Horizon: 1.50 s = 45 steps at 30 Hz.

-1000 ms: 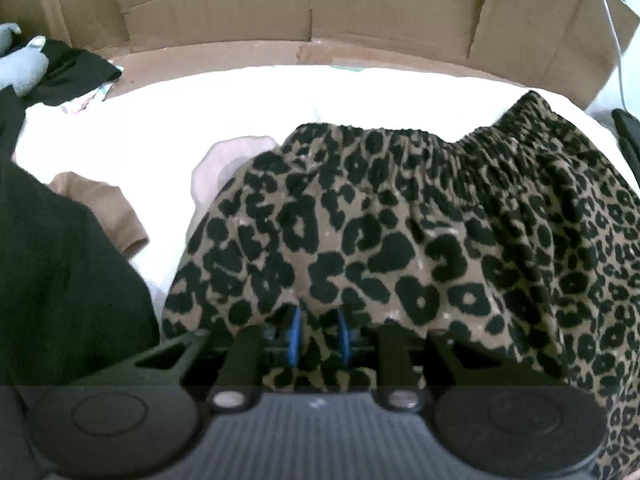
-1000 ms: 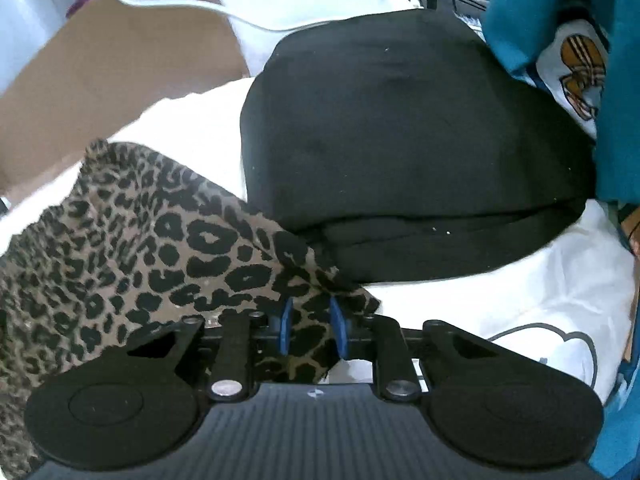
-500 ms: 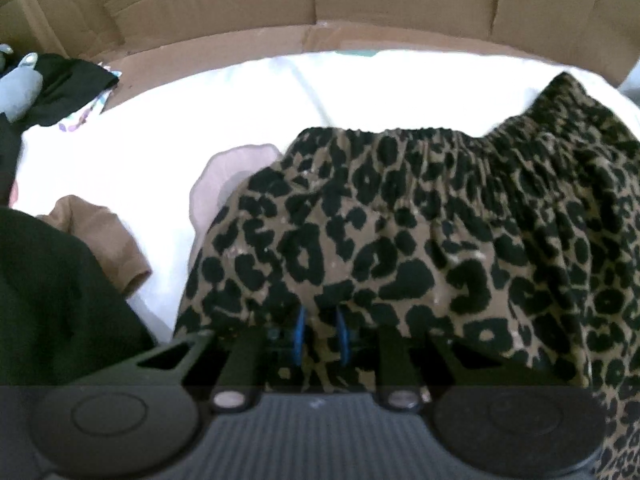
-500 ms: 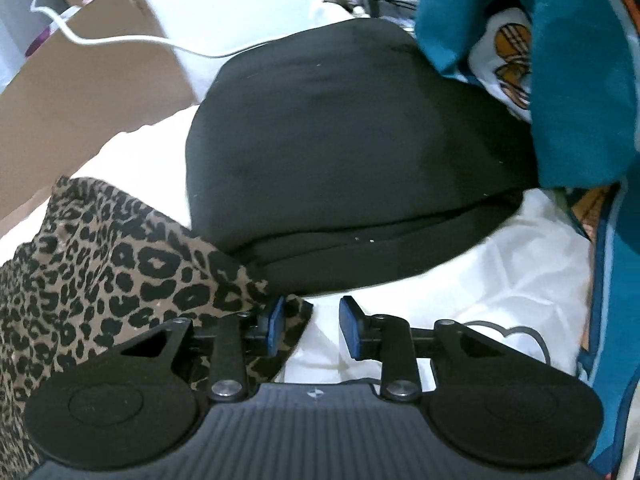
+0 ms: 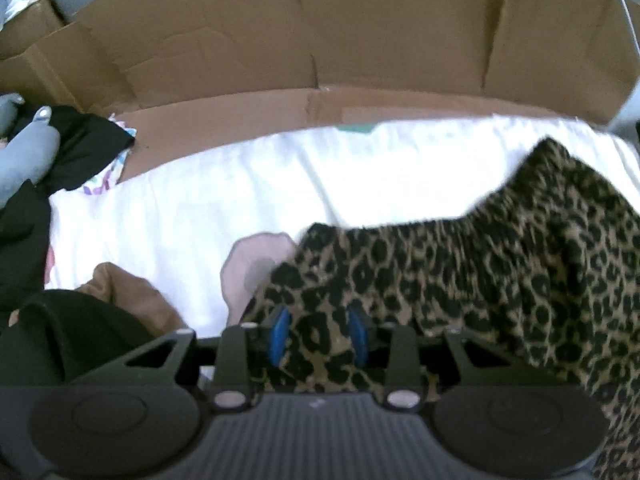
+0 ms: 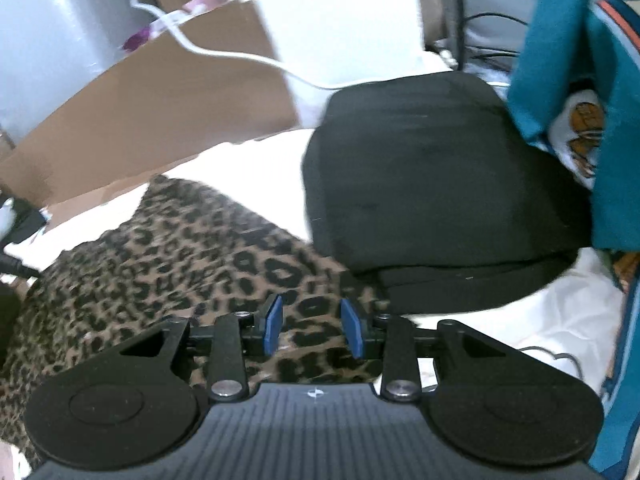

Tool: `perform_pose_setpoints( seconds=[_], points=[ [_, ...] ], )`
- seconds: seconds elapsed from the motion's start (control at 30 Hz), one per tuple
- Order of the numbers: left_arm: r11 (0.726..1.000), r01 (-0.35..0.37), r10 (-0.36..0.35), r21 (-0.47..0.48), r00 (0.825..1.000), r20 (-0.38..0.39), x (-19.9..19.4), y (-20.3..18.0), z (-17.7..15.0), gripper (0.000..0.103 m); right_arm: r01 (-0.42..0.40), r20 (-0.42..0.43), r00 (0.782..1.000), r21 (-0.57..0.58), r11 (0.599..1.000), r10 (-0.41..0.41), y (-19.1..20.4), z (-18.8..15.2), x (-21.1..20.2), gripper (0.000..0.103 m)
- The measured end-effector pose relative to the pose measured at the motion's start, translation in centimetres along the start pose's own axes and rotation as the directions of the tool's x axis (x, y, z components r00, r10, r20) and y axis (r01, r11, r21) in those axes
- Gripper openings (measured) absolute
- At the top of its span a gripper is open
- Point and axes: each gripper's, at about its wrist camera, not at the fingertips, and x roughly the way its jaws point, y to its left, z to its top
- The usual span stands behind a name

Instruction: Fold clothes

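Note:
A leopard-print garment (image 5: 480,280) lies crumpled on the white sheet (image 5: 240,200), its elastic waistband toward the cardboard. In the left wrist view my left gripper (image 5: 318,334) is open, its blue pads (image 5: 278,334) set apart with the garment's near edge loose between them. The same garment (image 6: 160,260) fills the lower left of the right wrist view. My right gripper (image 6: 313,330) is open just over the garment's corner, and nothing is pinched between its pads (image 6: 352,332).
Cardboard walls (image 5: 320,40) stand behind the sheet. A folded black garment (image 6: 432,184) sits right of the leopard piece, with a teal jersey (image 6: 580,80) hanging over it. Dark and brown clothes (image 5: 80,320) are piled at the left. A white cable (image 6: 224,54) crosses the cardboard.
Both grippers let go of the leopard garment: the right opened half a second ago, the left just now. The garment has slumped onto the sheet, and the right gripper has shifted left over it.

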Motion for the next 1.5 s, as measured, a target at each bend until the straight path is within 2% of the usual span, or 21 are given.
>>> perform_pose_setpoints(
  seconds=[0.2, 0.27, 0.33, 0.43, 0.53, 0.67, 0.7, 0.8, 0.83, 0.9, 0.97, 1.03, 1.17, 1.3, 1.5],
  points=[
    [1.0, 0.02, -0.021, -0.018, 1.0, -0.01, 2.3, -0.4, -0.7, 0.036, -0.031, -0.036, 0.999, -0.04, 0.999, 0.03, 1.4, -1.3, 0.9, 0.04],
    [0.997, 0.039, -0.039, -0.061, 0.999, 0.007, 3.4, 0.1, -1.4, 0.036, -0.03, -0.056, 0.998, -0.076, 0.997, 0.026, 1.6, -1.9, 1.1, 0.04],
    [0.997, 0.048, -0.048, -0.066, 0.999, 0.005, 4.6, 0.3, -2.3, 0.036, -0.022, -0.065, 0.998, -0.121, 0.992, 0.015, 1.6, -2.5, 1.1, 0.04],
    [0.995, 0.082, -0.079, -0.056, 0.995, 0.052, 5.5, 0.7, -3.7, 0.039, -0.022, -0.08, 0.997, -0.125, 0.992, 0.012, 0.9, -3.0, 0.9, 0.04],
    [0.988, 0.128, -0.116, -0.092, 0.985, 0.129, 5.7, 2.2, -4.5, 0.04, -0.063, -0.118, 0.992, -0.08, 0.995, 0.053, 0.0, -3.0, 1.0, 0.04],
    [0.986, 0.152, -0.138, -0.068, 0.975, 0.176, 4.8, 2.5, -4.9, 0.039, -0.11, -0.095, 0.991, -0.12, 0.987, 0.099, 0.7, -2.2, 1.2, 0.04],
    [0.985, 0.157, -0.14, -0.07, 0.97, 0.2, 4.2, 2.6, -5.1, 0.037, -0.102, -0.08, 0.992, -0.12, 0.987, 0.093, 1.0, -1.9, 1.2, 0.041],
    [0.978, 0.195, -0.17, -0.069, 0.948, 0.267, 2.5, 2.8, -5.8, 0.036, -0.159, -0.023, 0.987, -0.132, 0.978, 0.157, 1.8, -1.4, 1.9, 0.044],
    [0.978, 0.197, -0.171, -0.067, 0.946, 0.276, 2.0, 2.8, -6.0, 0.036, -0.144, -0.02, 0.99, -0.133, 0.981, 0.143, 2.1, -1.3, 2.4, 0.044],
    [0.977, 0.202, -0.175, -0.07, 0.944, 0.279, 1.4, 2.6, -6.2, 0.036, -0.147, -0.068, 0.988, -0.139, 0.979, 0.139, 2.9, -1.5, 3.5, 0.044],
    [0.976, 0.206, -0.178, -0.073, 0.944, 0.279, 0.7, 2.3, -6.6, 0.036, -0.166, -0.095, 0.984, -0.192, 0.967, 0.15, 3.9, -1.9, 4.2, 0.044],
    [0.978, 0.195, -0.165, -0.07, 0.94, 0.3, -0.2, 1.9, -7.6, 0.036, -0.168, -0.099, 0.984, -0.232, 0.958, 0.148, 4.9, -2.3, 4.5, 0.044],
    [0.969, 0.234, -0.196, -0.081, 0.924, 0.327, -1.8, 1.3, -10.4, 0.036, -0.201, -0.091, 0.979, -0.273, 0.941, 0.183, 7.2, -3.0, 4.6, 0.044],
    [0.969, 0.245, -0.217, -0.036, 0.913, 0.346, -3.3, -0.1, -13.2, 0.036, -0.23, -0.097, 0.973, -0.347, 0.909, 0.209, 10.1, -3.4, 4.9, 0.044],
    [0.957, 0.289, -0.27, -0.015, 0.912, 0.308, -3.6, -1.8, -15.7, 0.036, -0.216, -0.148, 0.975, -0.422, 0.88, 0.168, 13.2, -3.5, 7.6, 0.044]
  ],
)
